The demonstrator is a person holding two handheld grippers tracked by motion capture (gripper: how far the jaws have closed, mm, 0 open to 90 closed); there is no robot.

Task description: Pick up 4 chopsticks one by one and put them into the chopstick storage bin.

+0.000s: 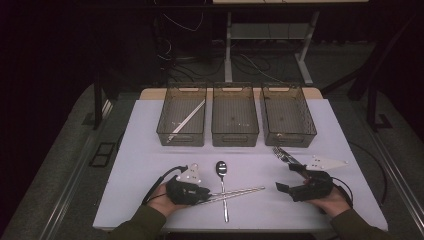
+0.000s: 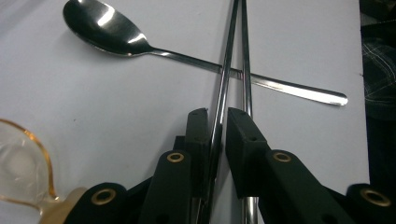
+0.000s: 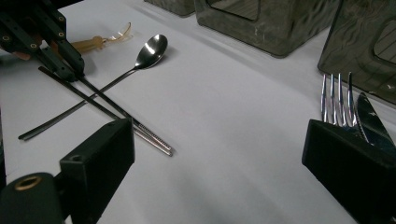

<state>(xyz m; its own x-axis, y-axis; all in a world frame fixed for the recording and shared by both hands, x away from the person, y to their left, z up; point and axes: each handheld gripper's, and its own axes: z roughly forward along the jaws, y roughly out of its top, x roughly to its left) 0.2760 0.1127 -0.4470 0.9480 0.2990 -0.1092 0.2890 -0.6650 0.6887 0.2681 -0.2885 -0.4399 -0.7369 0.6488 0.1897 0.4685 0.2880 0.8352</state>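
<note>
Left tongs clamp one chopstick crossing the spoon; right tongs gape apart.

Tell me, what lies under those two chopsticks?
The spoon: its handle runs beneath both chopsticks where they cross it, resting on the white table. The near ends are hidden between the left gripper fingers.

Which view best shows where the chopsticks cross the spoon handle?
The left gripper view: the chopsticks cross over the spoon handle close up. The right gripper view shows them side-on at a distance; the high view shows the crossing small.
</note>
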